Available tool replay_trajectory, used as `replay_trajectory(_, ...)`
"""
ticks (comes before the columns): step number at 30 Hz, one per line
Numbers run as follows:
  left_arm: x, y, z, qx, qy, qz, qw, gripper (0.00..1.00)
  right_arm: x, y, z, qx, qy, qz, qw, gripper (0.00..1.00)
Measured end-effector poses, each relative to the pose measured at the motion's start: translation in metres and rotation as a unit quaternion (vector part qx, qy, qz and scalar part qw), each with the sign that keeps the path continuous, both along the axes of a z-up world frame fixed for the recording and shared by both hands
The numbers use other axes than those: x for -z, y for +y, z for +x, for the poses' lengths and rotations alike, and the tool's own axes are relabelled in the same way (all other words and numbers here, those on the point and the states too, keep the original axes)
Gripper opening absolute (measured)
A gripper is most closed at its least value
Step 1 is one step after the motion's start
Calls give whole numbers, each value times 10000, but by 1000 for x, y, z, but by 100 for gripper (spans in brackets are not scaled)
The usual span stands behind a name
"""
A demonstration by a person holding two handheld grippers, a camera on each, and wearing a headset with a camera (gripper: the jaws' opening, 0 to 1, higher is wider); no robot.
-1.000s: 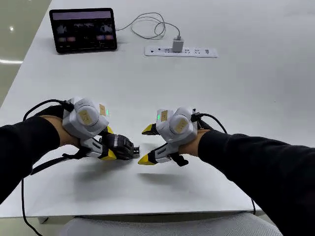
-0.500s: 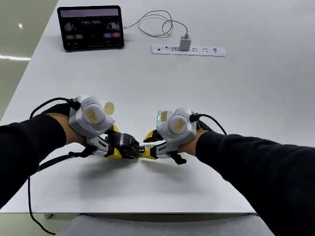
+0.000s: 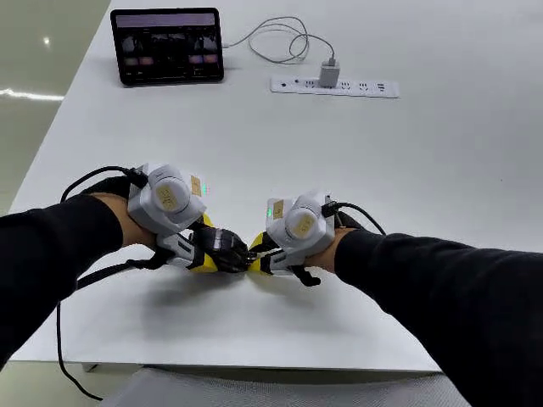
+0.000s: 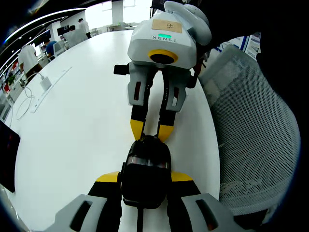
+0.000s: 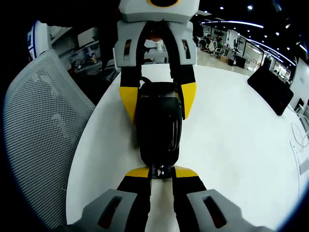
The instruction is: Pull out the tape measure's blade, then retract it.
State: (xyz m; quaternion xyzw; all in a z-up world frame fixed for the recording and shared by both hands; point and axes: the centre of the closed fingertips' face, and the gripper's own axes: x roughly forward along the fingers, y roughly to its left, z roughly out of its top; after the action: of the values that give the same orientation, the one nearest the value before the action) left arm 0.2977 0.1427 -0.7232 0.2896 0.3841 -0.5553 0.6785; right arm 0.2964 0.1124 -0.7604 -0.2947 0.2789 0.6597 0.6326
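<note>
The left gripper (image 4: 145, 178) is clamped on the tape measure (image 4: 146, 170): its yellow pads (image 4: 108, 177) are pressed against the two flanks of the black case, which is carried low over the near edge of the table (image 3: 382, 170). In the head view the same left gripper (image 3: 208, 246) is seen with the case (image 3: 224, 249) between its jaws. The right gripper (image 5: 161, 173) is drawn in on the end hook (image 5: 162, 169), a small metal tab at the mouth of the case; the jaws are nearly together around it. The hook is largely covered by the yellow tips, and whether any length of blade has been drawn out cannot be told. In the head view the right gripper (image 3: 257, 259) is met nose to nose by the left one, and the meeting point is too small to be made out.

On the white housing of the right gripper, as seen in the left gripper view, a printed word is read as "XENSE"; the marks on the tan sticker above it cannot be read. No lettering can be made out on the case.

Farther out, a tablet (image 3: 168, 44) is propped at the far left, its screen content too small to read. A power strip (image 3: 335, 86) lies beside it with a looped cable (image 3: 280, 38). A mesh chair (image 4: 246, 121) is cut off at the table's near edge.
</note>
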Motion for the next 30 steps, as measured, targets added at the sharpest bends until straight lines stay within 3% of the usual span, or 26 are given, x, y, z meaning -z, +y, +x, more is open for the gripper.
replay_trajectory(16, 0, 1, 0, -58, 9, 9, 10000, 32, 0, -1, -1, -152, 17, 8, 9999, 10)
replay_trajectory(30, 0, 0, 1, -182, -16, -78, 9998, 32, 0, -5, 0, -75, 59, 20, 10000, 10)
